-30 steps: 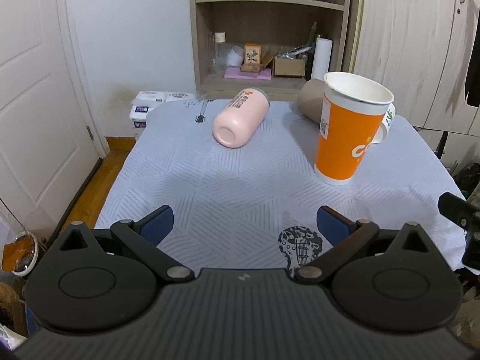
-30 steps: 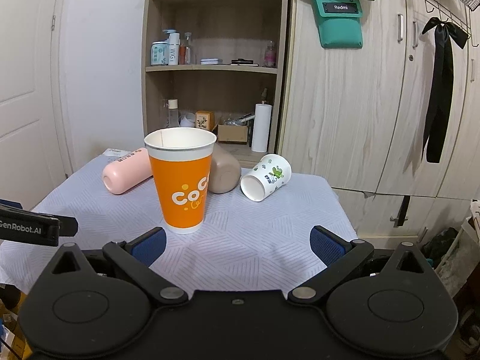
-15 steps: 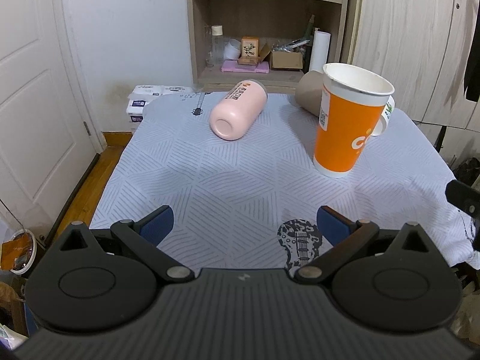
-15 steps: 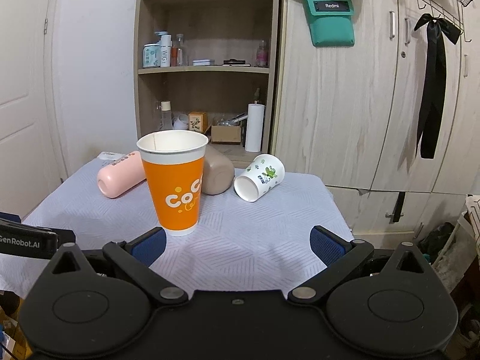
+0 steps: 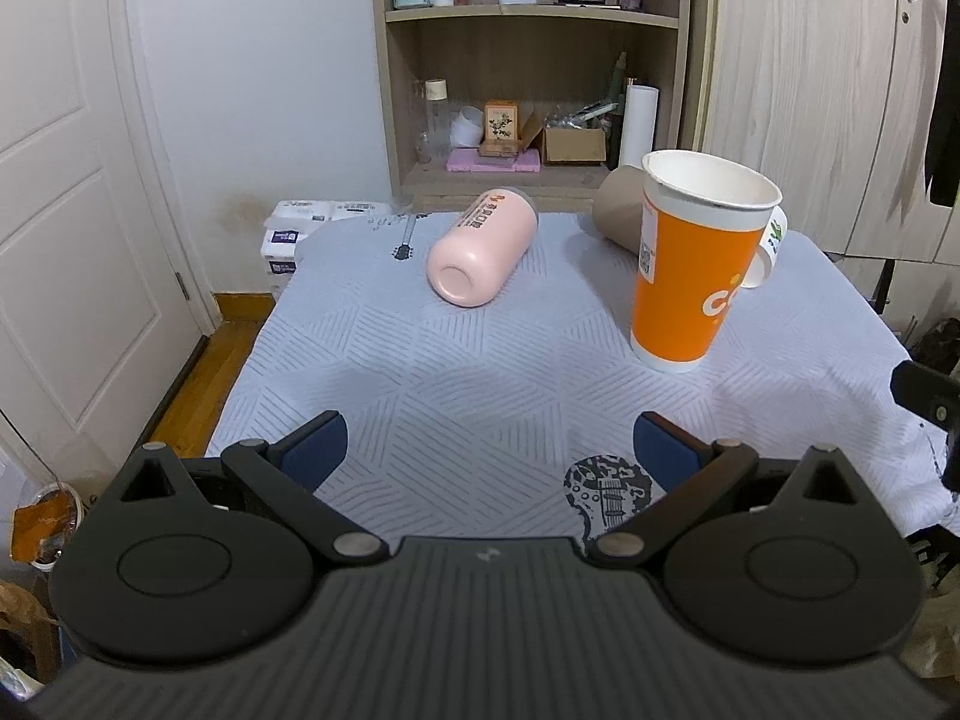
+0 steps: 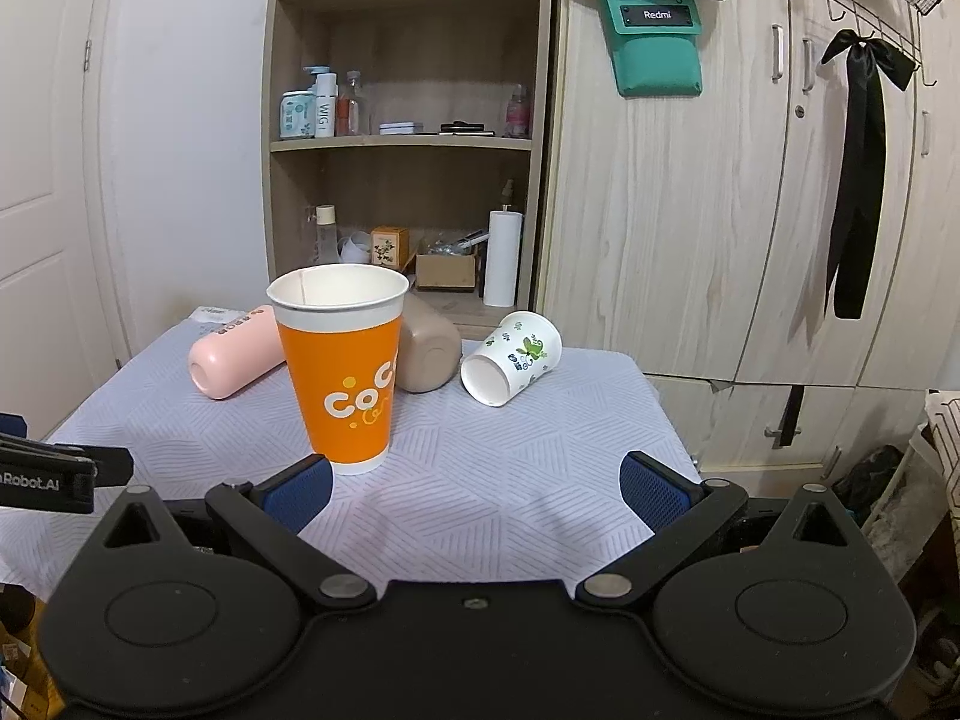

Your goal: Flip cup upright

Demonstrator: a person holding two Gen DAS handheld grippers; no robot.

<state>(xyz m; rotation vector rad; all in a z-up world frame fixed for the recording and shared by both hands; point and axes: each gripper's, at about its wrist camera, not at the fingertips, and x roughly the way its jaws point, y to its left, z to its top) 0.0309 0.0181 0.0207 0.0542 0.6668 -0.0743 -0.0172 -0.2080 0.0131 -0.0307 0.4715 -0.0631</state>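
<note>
An orange paper cup stands upright on the grey-blue tablecloth. A pink cup, a tan cup and a white floral paper cup lie on their sides behind it. In the left wrist view the white cup shows only partly behind the orange one. My left gripper is open and empty over the table's near edge. My right gripper is open and empty, just in front of and to the right of the orange cup.
A wooden shelf unit with bottles and boxes stands behind the table, wardrobe doors to its right. A white door and bare wooden floor lie left of the table. The other gripper's body shows at the left edge.
Both grippers have drawn back and tilted up a little, so the cups sit lower in each view. The cups have not moved. Both jaws stay open.
</note>
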